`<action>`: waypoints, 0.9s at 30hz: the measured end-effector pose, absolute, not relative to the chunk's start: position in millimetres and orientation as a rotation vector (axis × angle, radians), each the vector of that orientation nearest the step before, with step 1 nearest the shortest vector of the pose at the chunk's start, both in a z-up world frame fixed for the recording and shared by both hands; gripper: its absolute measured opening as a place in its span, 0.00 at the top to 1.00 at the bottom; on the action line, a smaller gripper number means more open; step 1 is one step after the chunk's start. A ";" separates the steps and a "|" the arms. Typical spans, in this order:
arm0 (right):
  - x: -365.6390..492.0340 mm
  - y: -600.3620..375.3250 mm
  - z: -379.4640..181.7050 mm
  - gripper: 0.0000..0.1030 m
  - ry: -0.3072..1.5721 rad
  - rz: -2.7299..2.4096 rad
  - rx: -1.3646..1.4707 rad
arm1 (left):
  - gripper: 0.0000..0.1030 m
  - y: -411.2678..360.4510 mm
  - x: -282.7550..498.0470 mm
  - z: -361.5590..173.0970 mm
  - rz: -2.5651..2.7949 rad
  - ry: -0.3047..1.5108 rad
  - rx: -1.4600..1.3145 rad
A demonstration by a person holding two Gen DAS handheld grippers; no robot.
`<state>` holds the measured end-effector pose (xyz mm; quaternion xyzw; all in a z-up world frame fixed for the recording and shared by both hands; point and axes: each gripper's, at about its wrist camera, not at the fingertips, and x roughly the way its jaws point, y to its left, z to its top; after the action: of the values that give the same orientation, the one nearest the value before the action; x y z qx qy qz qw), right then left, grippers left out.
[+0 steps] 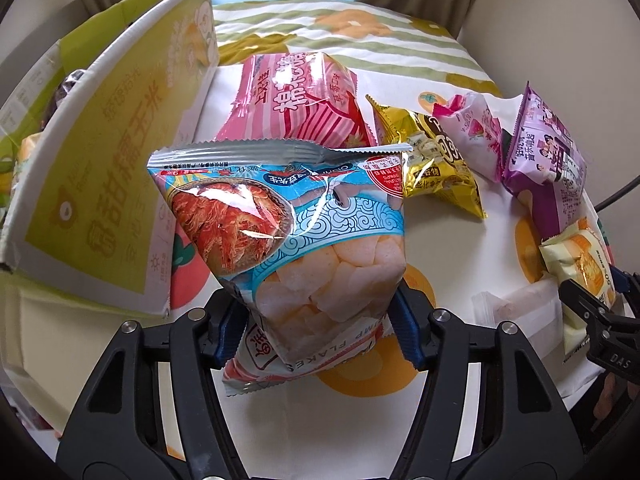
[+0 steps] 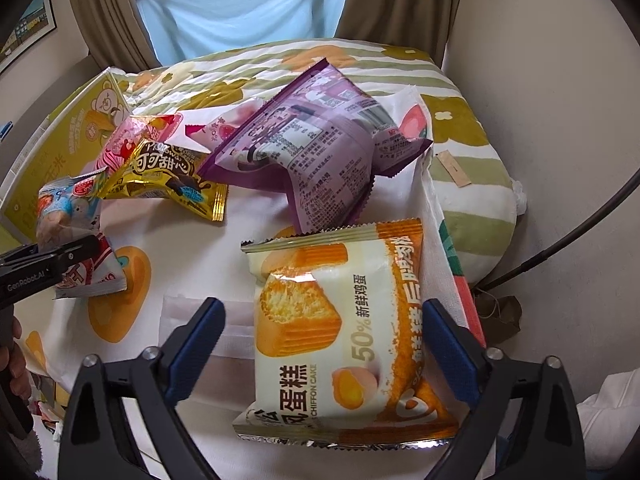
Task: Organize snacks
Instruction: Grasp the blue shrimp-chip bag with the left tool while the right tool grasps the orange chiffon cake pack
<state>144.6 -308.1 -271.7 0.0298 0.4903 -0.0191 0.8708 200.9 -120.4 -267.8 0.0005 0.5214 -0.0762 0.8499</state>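
My left gripper [image 1: 320, 332] is shut on a blue shrimp flakes bag [image 1: 296, 236] and holds it upright above the table, beside the open yellow-green cardboard box [image 1: 104, 168]. The bag also shows at the left of the right wrist view [image 2: 68, 220]. My right gripper [image 2: 324, 344] is open, its fingers on either side of an orange and white chiffon cake packet [image 2: 340, 332] that lies on the table. In the left wrist view the cake packet [image 1: 580, 268] and the right gripper [image 1: 592, 304] sit at the far right.
On the flowered tablecloth [image 1: 460, 248] lie a pink marshmallow bag [image 1: 296, 100], a gold cocoa snack [image 2: 168, 172], a purple packet [image 2: 320, 152], a small pink-white strawberry packet [image 1: 476, 124] and a clear white sachet [image 2: 208, 332]. Curtains and a wall stand behind.
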 end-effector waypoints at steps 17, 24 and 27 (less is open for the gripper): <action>128.7 -315.0 -246.9 0.41 0.990 -0.054 0.048 | 0.42 -119.5 182.5 -235.3 -0.144 1.069 -0.012; 121.9 -306.9 -211.3 0.41 0.923 -0.010 0.034 | 0.42 -113.9 165.7 -193.6 -0.133 0.992 -0.044; 127.1 -299.5 -193.2 0.41 0.892 0.037 0.017 | 0.42 -106.8 160.6 -167.7 -0.113 0.941 -0.062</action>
<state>127.1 -299.5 -193.2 0.0082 0.4315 0.0180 0.9019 160.6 -106.8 -167.7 -0.0296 0.4528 -0.0546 0.8894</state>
